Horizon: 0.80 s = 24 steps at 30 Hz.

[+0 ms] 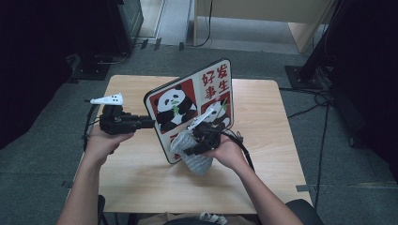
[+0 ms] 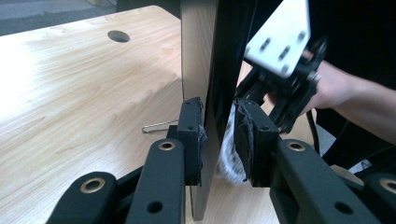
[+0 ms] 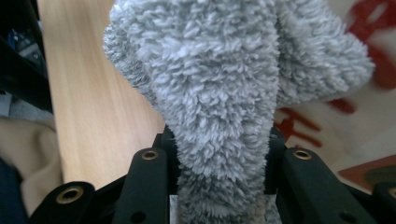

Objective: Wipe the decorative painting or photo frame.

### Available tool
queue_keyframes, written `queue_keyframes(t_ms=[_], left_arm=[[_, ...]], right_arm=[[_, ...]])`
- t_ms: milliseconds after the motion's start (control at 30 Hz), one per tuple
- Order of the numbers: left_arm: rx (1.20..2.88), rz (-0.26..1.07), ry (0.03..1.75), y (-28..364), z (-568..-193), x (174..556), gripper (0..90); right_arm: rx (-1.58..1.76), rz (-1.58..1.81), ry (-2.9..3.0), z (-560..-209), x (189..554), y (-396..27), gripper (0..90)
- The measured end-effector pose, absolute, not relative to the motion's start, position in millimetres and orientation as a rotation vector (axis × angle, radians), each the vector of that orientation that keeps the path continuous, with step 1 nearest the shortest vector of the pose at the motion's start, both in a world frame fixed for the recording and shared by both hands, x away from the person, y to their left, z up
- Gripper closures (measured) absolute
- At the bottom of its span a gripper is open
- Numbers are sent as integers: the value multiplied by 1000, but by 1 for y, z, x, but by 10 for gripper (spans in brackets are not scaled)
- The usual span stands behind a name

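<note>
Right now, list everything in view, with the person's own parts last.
panda board: one, red, white and black, held tilted on edge on the table
fluffy cloth: one, grey, against the board's lower front
table: one, light wood, centre
wire clip: one, metal, on the table behind the board
left gripper: one, black, astride the board's edge
right gripper: one, black, shut on the cloth
hands: two, holding the grippers

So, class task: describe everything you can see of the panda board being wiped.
The panda board is a flat, thin panel with a dark rim, printed with pandas on red squares and red characters on white. It stands tilted on its lower edge on the wooden table. The left gripper straddles its left edge; the grey fluffy cloth in the right gripper presses its face.
</note>
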<state>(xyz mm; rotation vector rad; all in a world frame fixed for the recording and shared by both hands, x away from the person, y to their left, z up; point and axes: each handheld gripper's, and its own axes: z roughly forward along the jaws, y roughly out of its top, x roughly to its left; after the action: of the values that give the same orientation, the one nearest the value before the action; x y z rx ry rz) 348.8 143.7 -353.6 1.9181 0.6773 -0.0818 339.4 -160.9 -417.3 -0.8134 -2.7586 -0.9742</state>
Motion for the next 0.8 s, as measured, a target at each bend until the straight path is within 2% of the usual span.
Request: queue_keyframes(t_ms=[367, 800], left_arm=[[1896, -94, 676, 161, -354, 348, 765], [1888, -102, 709, 161, -365, 361, 775]], right_arm=[[-772, -1092, -2802, -352, 344, -149, 653], [-692, -1156, -2868, -295, 347, -126, 653]])
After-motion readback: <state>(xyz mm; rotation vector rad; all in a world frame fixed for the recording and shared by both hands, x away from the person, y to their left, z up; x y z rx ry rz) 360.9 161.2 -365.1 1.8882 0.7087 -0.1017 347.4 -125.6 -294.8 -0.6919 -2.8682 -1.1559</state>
